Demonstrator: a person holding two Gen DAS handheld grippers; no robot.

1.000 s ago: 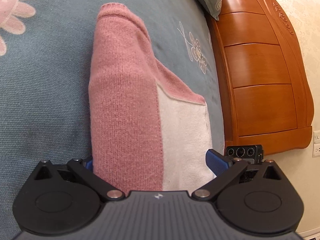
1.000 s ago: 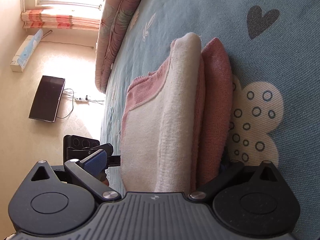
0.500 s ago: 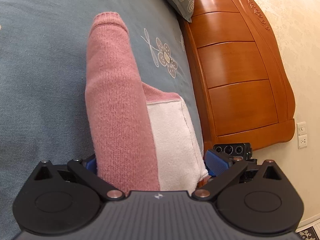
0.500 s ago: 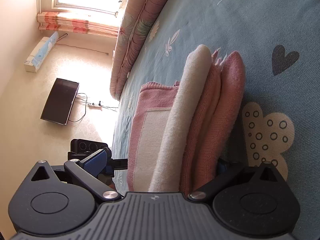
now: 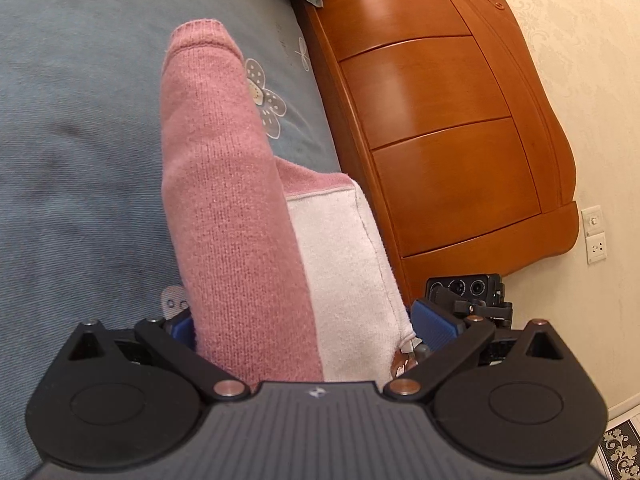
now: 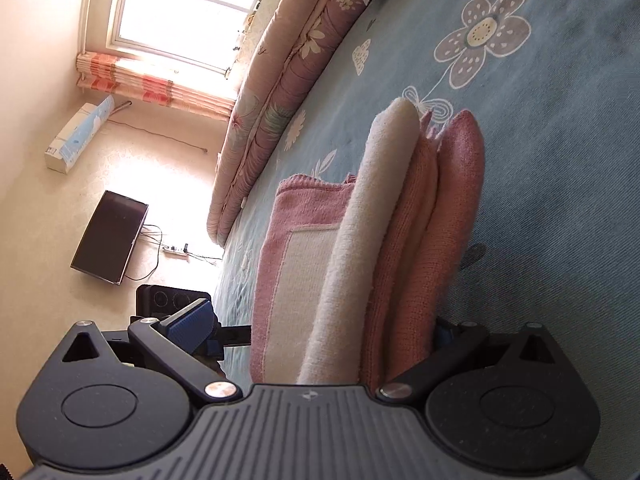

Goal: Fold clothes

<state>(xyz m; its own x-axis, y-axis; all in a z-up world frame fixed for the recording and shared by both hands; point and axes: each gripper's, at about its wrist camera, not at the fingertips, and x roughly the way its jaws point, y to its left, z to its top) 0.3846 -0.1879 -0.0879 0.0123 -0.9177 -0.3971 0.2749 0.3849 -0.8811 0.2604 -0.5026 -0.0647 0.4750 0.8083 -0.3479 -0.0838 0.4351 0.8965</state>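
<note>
The folded pink and white sweater [image 5: 240, 216] hangs above the bed [image 5: 72, 160] near its headboard [image 5: 440, 120] edge. The left gripper [image 5: 298, 322] and the right gripper [image 6: 320, 326] each have fingers clamped across one end of the thick bundle, probably so the folds stay together while it is carried.

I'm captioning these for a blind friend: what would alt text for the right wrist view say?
A folded pink and cream sweater sits between the right gripper's fingers, above a blue flowered bedspread. Beyond it are a rolled quilt and a sunlit window.
</note>
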